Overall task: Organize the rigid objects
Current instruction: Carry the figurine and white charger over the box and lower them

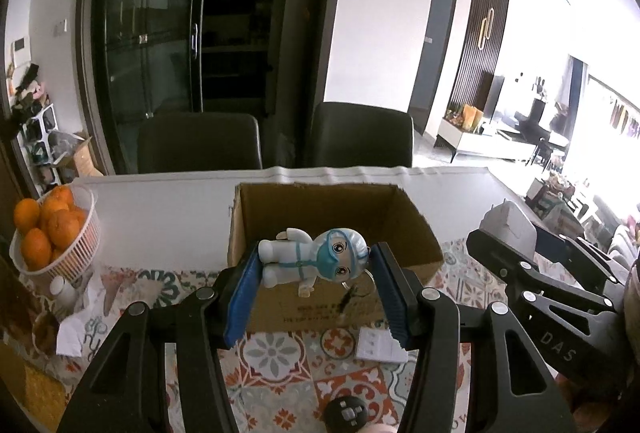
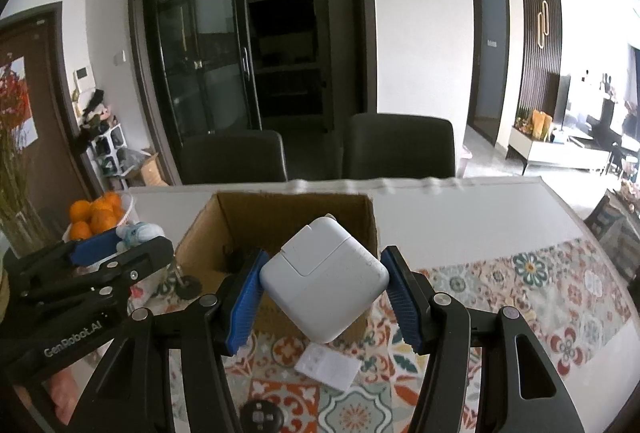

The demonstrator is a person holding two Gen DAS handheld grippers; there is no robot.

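White charger (image 2: 324, 283), brown box (image 2: 280, 217) — blue tongs pads (image 2: 244, 303), orange-teal patterned cloth (image 2: 520, 293).

One cardboard box (image 1: 320, 217), one figurine (image 1: 316, 259), one white charger (image 2: 324, 281), two chairs (image 1: 200, 141).

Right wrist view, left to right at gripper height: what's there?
Oranges → left gripper holding a small figurine → cardboard box → white charger clamped in the right gripper → patterned mat.
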